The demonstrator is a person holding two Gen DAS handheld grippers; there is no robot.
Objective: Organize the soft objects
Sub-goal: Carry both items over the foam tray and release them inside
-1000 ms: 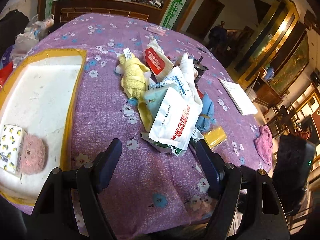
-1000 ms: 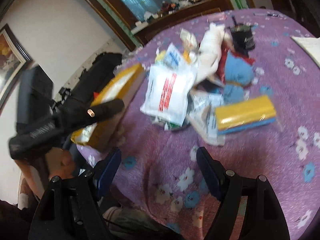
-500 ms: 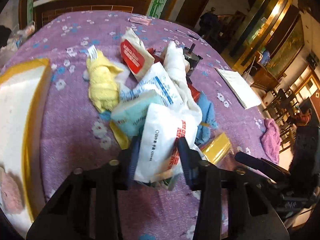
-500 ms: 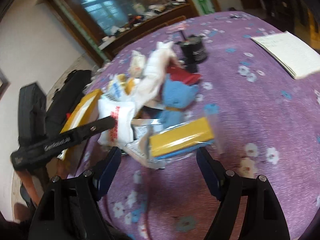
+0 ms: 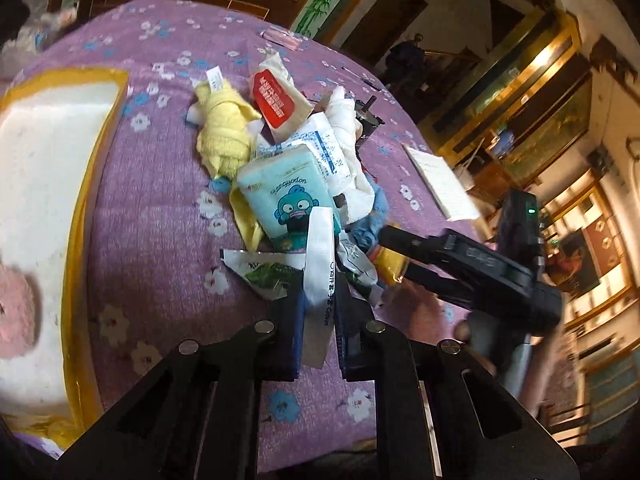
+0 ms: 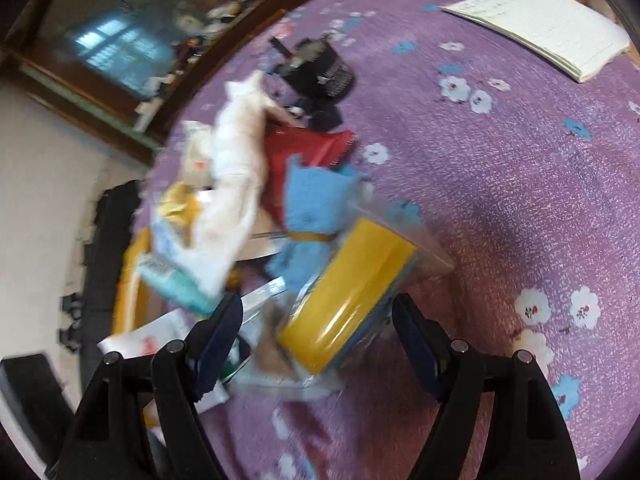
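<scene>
A heap of soft goods lies on the purple flowered tablecloth: a yellow towel (image 5: 224, 136), a teal tissue pack (image 5: 286, 196), a red-and-white pouch (image 5: 278, 100), a white cloth (image 5: 344, 120) and a blue cloth (image 5: 376, 216). My left gripper (image 5: 318, 304) is shut on a white packet (image 5: 320, 264), which stands edge-on between the pads, lifted at the near side of the heap. My right gripper (image 6: 316, 308) is open, its fingers on either side of a wrapped yellow sponge (image 6: 352, 292) without touching it. One of its black fingers (image 5: 420, 246) reaches in from the right in the left wrist view.
A white tray with a yellow rim (image 5: 92, 184) sits at the left, with a pink fluffy item (image 5: 12, 312) inside. A black round container (image 6: 324, 72) stands behind the heap. A notepad (image 6: 540, 24) lies at the far right. A wooden cabinet stands beyond the table.
My left gripper went forward onto the white packet, closed on it and raised it, uncovering the teal tissue pack. My right gripper rolled and came up to the yellow sponge.
</scene>
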